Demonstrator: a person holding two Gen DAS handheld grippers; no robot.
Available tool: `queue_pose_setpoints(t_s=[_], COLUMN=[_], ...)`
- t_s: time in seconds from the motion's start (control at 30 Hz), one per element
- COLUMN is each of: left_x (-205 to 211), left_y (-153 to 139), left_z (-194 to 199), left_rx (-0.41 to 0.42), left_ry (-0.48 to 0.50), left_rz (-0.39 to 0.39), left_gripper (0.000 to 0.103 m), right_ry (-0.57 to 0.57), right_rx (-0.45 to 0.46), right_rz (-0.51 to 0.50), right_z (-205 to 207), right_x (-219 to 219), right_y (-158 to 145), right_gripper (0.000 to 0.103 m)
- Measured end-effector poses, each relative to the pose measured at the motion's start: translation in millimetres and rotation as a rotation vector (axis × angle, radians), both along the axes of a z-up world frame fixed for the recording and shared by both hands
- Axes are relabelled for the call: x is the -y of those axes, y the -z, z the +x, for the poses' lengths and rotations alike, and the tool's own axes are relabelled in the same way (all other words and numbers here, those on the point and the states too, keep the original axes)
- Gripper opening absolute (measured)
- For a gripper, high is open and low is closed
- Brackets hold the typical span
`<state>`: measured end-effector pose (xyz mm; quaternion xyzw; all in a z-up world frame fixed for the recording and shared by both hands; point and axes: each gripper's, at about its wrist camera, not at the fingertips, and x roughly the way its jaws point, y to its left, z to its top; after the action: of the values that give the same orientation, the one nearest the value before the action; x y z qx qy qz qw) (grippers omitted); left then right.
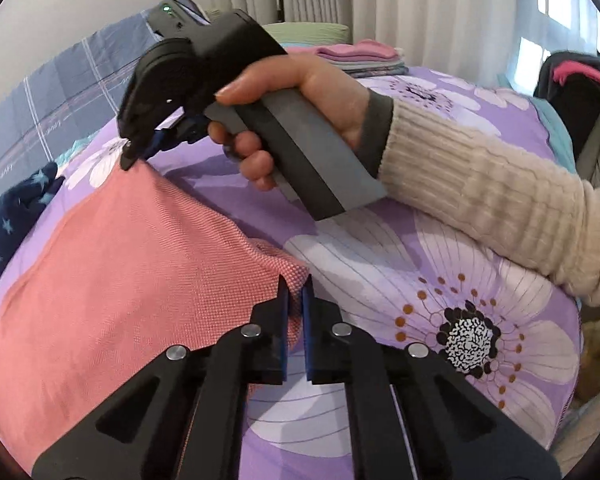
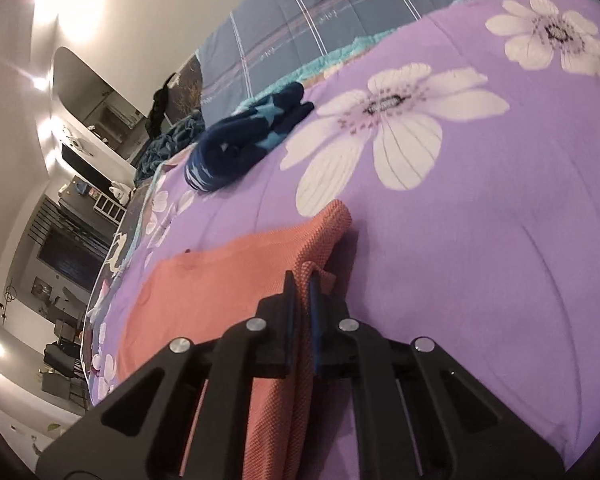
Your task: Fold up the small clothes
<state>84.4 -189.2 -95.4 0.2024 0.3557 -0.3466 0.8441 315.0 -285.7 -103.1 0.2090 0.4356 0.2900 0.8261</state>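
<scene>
A: Black linkages of the left gripper (image 1: pixel 295 292) are filling the foreground of the left wrist view, and we are seeing its blue-padded jaws clenched on a corner of the salmon-pink cloth (image 1: pixel 112 280).

B: Where is the garment lying?

A: We are finding it spread over the purple flowered bedspread (image 1: pixel 380 264), its near corner pulled up into that grip and its far corner rising to the right gripper (image 1: pixel 134 158).

B: How is the right hand posed?

A: We are watching the hand (image 1: pixel 296 120) wrapping a grey handle, thumb along the top and fingers curled beneath, with a cream ribbed sleeve (image 1: pixel 500 204) running off to the right edge. The tool is pointing down and to the left, its tip meeting the cloth.

B: Are its jaws closed?

A: From the right wrist view, yes: we are seeing the right gripper (image 2: pixel 302 286) pinching a raised fold of the cloth (image 2: pixel 220 292) between its pads.

B: What is each view adding?

A: The left wrist view alone is showing the hand, the sleeve, a stack of folded clothes (image 1: pixel 360 56) at the far side of the bed and the curtains (image 1: pixel 420 12). The right wrist view alone is showing a lit room beyond the bed's edge. Both are showing a navy star-print garment (image 2: pixel 244 140) lying well apart from the cloth.
</scene>
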Motion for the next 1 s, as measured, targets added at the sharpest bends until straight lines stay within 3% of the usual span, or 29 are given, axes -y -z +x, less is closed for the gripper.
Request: queue_pose_setpoints(t_s=[0.27, 0.33, 0.37, 0.4, 0.53, 0.6, 0.63, 0.67, 0.7, 0.77, 0.8, 0.83, 0.87, 0.93, 1.0], left_x=[5, 11, 14, 18, 37, 37, 35, 33, 30, 24, 23, 23, 23, 21, 17], left_y=[5, 8, 9, 10, 18, 18, 18, 17, 17, 16, 17, 17, 18, 17, 15], left_z=[4, 2, 0, -2, -9, -6, -3, 0, 2, 6, 6, 5, 5, 7, 10], left_rx=[-0.008, 0.01, 0.016, 0.029, 0.116, 0.115, 0.1, 0.093, 0.083, 0.054, 0.051, 0.051, 0.046, 0.015, -0.026], left_ry=[0.0, -0.003, 0.004, 0.012, 0.044, 0.045, 0.039, 0.028, 0.017, 0.009, 0.009, 0.015, 0.022, 0.031, 0.035], left_rz=[0.038, 0.075, 0.087, 0.1, 0.195, 0.193, 0.179, 0.174, 0.17, 0.146, 0.144, 0.149, 0.147, 0.121, 0.067], left_gripper=[0.006, 0.016, 0.032, 0.037, 0.038, 0.037, 0.032, 0.02, 0.016, 0.015, 0.015, 0.013, 0.01, 0.009, 0.009], right_ry=[0.005, 0.003, 0.002, 0.0, -0.005, -0.009, -0.008, -0.025, -0.051, -0.143, -0.174, -0.18, -0.169, -0.124, -0.064], right_rx=[-0.029, -0.031, -0.034, -0.037, -0.041, -0.045, -0.047, -0.053, -0.058, -0.056, -0.047, -0.035, -0.019, -0.023, -0.009], right_rz=[0.018, 0.015, 0.013, 0.011, 0.004, -0.011, -0.022, -0.028, -0.026, -0.044, -0.068, -0.09, -0.115, -0.16, -0.109], right_z=[6, 6, 6, 6, 6, 4, 3, 2, 1, -3, -5, -7, -8, -6, -7], right_x=[5, 6, 6, 6, 6, 7, 7, 7, 6, 0, -4, -6, -10, -14, -8], right_y=[12, 14, 16, 17, 19, 18, 18, 18, 17, 12, 11, 10, 10, 13, 12], right_gripper=[0.006, 0.006, 0.007, 0.007, 0.008, 0.014, 0.018, 0.027, 0.034, 0.056, 0.058, 0.058, 0.045, 0.007, 0.006])
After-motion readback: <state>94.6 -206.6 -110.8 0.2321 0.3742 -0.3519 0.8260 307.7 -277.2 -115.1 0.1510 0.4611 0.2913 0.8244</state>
